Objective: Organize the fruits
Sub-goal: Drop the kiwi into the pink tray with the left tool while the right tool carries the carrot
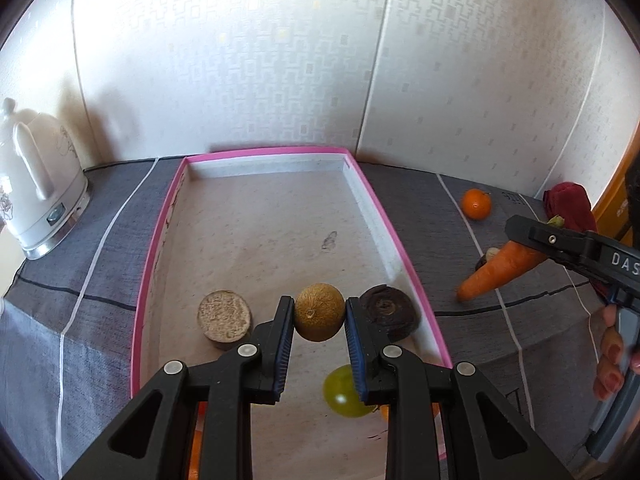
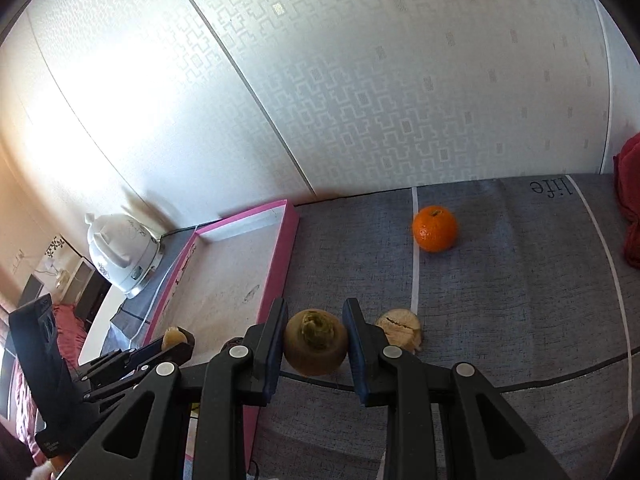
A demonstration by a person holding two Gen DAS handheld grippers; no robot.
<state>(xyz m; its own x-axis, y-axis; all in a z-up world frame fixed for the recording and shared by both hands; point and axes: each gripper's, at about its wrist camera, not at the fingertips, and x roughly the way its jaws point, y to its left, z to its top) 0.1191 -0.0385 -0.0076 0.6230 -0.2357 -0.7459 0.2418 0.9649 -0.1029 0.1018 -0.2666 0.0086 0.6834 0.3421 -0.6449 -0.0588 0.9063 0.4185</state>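
Left wrist view: left gripper (image 1: 320, 314) clamps a kiwi (image 1: 319, 312) over the pink tray (image 1: 400, 236), right gripper (image 2: 316, 340) grips a carrot (image 1: 496, 272); tangerine (image 2: 435, 228) awaits.

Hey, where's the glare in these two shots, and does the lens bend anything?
Left wrist view: glare whitens the patterned wallpaper top left, and the pink-rimmed tray bows outward. Right wrist view: glare washes out the wall's left side, and the wallpaper seams curve.
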